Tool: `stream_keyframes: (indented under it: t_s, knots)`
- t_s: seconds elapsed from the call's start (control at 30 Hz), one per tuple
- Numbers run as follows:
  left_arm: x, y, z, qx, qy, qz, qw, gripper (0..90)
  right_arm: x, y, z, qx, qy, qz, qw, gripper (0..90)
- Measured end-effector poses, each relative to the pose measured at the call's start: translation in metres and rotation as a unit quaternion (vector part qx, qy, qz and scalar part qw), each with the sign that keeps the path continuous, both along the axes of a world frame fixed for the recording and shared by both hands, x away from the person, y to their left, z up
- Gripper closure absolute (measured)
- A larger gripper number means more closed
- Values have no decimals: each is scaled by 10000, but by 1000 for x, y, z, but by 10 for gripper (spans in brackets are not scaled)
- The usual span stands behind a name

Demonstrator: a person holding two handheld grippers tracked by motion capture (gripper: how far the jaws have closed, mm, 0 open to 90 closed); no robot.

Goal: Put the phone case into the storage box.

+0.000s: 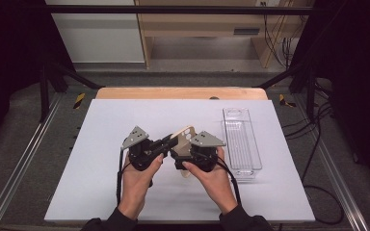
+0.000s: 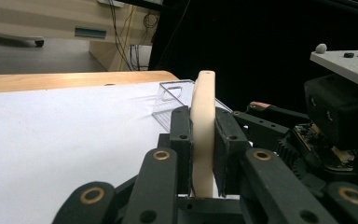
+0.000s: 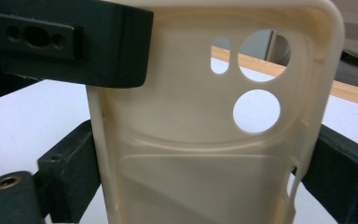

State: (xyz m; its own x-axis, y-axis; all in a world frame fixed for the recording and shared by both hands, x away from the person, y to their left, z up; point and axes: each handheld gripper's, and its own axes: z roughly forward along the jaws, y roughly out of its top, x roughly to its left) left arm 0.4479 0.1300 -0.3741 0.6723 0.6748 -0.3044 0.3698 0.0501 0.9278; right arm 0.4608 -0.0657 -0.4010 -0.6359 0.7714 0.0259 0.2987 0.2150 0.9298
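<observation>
Cream phone case [image 3: 205, 140] held above the table [image 1: 101, 183]: left gripper [image 2: 200, 154] jaws pinch its thin edge, right gripper [image 1: 200, 156] jaws clamp its sides. Opposed pulling could warp the soft case or let it slip.

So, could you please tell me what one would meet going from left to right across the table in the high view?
Left gripper with its grey three-cornered plate → cream soft-plastic phone case held up between both grippers → right gripper → clear plastic rectangular tray lying on the white table.
</observation>
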Motion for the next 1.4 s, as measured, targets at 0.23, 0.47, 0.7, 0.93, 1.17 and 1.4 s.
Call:
stream_keyframes:
  t_s: [0.23,0.47,0.7,0.93,1.17,1.4]
  knots:
    - [0,1,-3,37,22,-53,10000,795,1,1,1,-75,266,-7,9996,112]
    - [-5,11,4,-121,-229,16,9997,690,4,-4,4,-99,418,-144,9990,118]
    - [-17,36,11,212,-701,556,9958,513,14,-16,15,17,490,-320,9983,117]
    - [-24,60,2,545,-920,1016,9891,335,23,-25,28,181,556,-454,9973,118]
    - [-30,85,-26,1009,-1019,1435,9792,225,31,-29,40,290,580,-498,9967,120]
    - [-29,98,-51,1058,-905,1482,9791,125,42,-37,54,375,595,-621,9956,120]
